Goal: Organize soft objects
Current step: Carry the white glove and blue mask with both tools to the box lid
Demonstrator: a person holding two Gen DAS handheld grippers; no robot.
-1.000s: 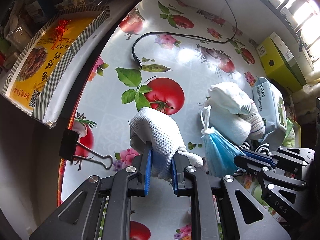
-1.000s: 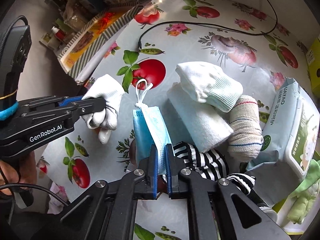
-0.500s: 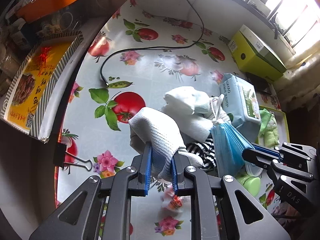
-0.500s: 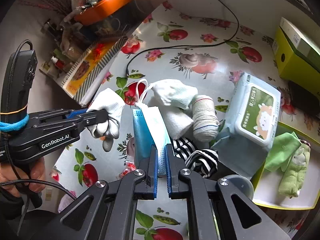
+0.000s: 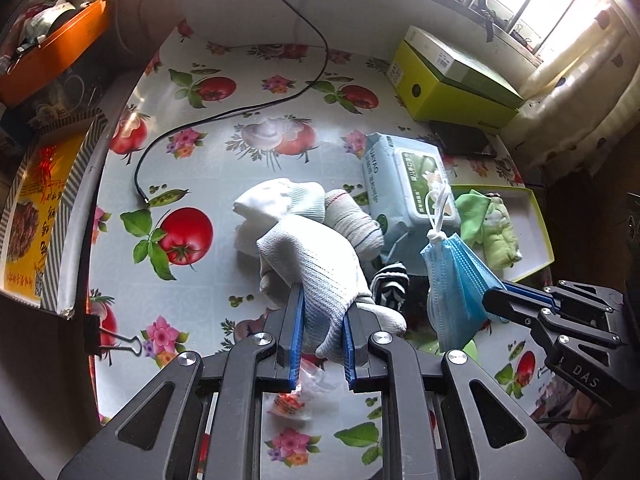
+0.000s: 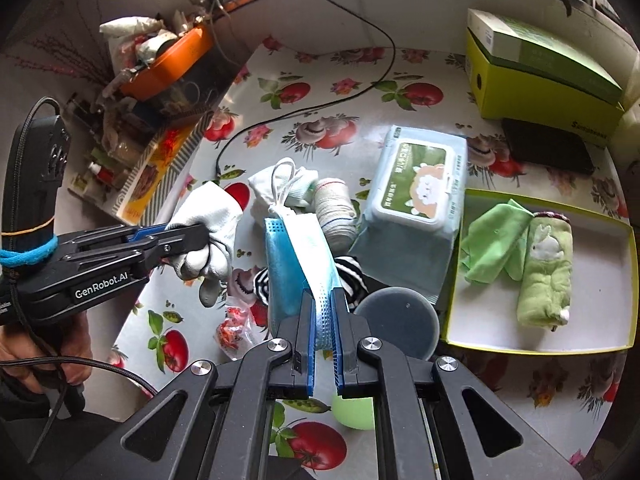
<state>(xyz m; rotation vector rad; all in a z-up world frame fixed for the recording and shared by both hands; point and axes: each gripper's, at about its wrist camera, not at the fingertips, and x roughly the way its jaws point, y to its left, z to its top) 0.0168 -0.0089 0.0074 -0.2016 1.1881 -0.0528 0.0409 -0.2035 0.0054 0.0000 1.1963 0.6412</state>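
White knit glove (image 5: 316, 264) hangs pinched between the blue pads of the left gripper (image 5: 320, 332), lifted off the bench (image 5: 224, 92); its limp finger ends droop below and to the right of the fingers, as the right wrist view also shows (image 6: 208, 236). Beside it, to the right of the left fingers, the blue face mask (image 5: 456, 284) is clamped by its lower edge in the right gripper (image 6: 322, 316), folded upright with its white ear loops knotted at the top. Ahead of the left fingers, just past the glove, lie a folded white sock (image 5: 280, 196) and a rolled sock with red and blue stripes (image 5: 352, 220), touching each other. A black-and-white striped sock (image 6: 352, 276) sits just ahead of the right fingers, partly hidden behind the mask. Further ahead and to the right rests a pack of wet wipes (image 6: 420, 184). To the right of the right fingers stands a shallow yellow-green tray (image 6: 532, 346) holding a green cloth (image 6: 492, 240) and a green plush roll with a white rabbit (image 6: 544, 276), lying side by side. A dark round lid (image 6: 396, 324) lies just right of the right fingers, near the tray. A black cable (image 5: 240, 108) snakes across the tomato-printed cover far ahead.
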